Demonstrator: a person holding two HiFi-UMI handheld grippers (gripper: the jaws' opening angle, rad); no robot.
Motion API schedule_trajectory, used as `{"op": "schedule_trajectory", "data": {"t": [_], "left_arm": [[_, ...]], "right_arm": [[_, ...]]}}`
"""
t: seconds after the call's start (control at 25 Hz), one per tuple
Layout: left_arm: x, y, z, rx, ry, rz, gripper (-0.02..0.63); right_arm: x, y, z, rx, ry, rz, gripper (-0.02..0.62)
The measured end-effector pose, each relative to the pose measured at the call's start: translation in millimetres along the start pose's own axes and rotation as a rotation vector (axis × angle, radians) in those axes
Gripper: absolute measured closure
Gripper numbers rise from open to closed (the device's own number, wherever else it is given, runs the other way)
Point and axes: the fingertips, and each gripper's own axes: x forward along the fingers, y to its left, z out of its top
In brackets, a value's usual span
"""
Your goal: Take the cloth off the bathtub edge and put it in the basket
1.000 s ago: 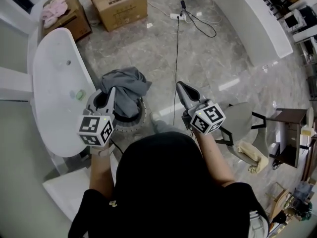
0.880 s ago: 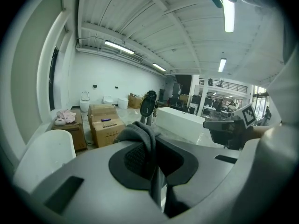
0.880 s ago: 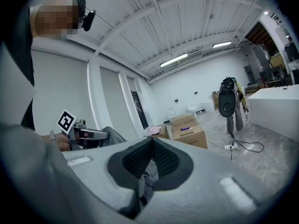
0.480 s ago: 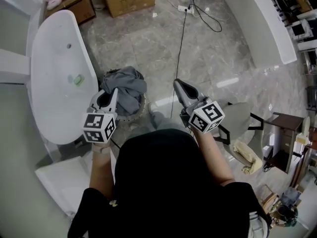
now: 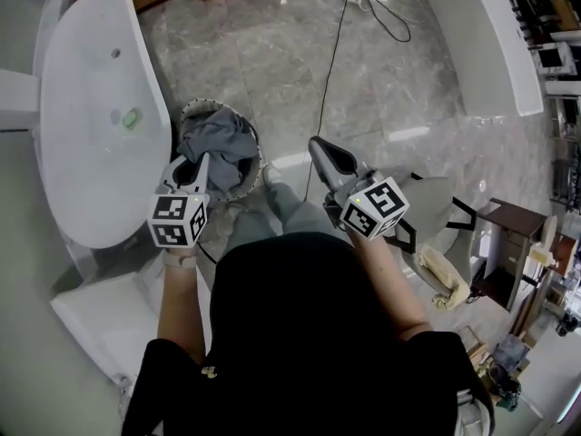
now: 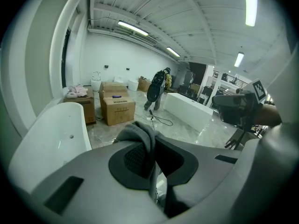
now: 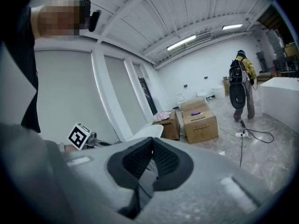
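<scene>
The grey cloth (image 5: 218, 142) hangs into the round wicker basket (image 5: 255, 173) on the floor beside the white bathtub (image 5: 86, 143). My left gripper (image 5: 201, 160) is over the basket's near rim, shut on a fold of the cloth (image 6: 140, 133) that stands up between its pads. The bathtub (image 6: 51, 143) lies to the left in the left gripper view. My right gripper (image 5: 317, 145) is held in the air right of the basket, shut with nothing in it (image 7: 151, 143).
Cardboard boxes (image 6: 117, 108) stand on the marble floor past the tub. A black cable (image 5: 329, 71) runs across the floor by the basket. A long white tub (image 5: 472, 34) is at the right, a stool (image 5: 436, 212) near my right side. A person (image 7: 240, 85) stands far off.
The cloth has sunk lower into the basket, with the left gripper still shut on it. The tub and basket have shifted up and left in the head view. The right gripper has hardly moved.
</scene>
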Motion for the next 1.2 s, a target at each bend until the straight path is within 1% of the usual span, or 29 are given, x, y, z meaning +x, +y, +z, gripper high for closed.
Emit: {"op": "schedule_trajectory", "data": {"t": [0.32,0.48,0.76,1.0,1.2], "left_arm": [[31,32,-61,-0.061,0.072,0.020,0.565],[49,48,-95,-0.093,0.108,0.016,0.565],[84,70,-155,-0.120,0.179,0.009,0.565],[121,88,-211,-0.159,0.242,0.007,0.563],[150,102,-247,-0.153,0.281,0.007,0.563]], "right_arm": [[21,7,-37,0.004,0.083,0.021,0.598],[34,9,-56,-0.003,0.120,0.035,0.598],[56,10,-86,-0.007,0.179,0.047,0.600],[71,-1,-123,0.002,0.227,0.036,0.598],[80,-12,-152,0.026,0.252,0.019,0.598]]}}
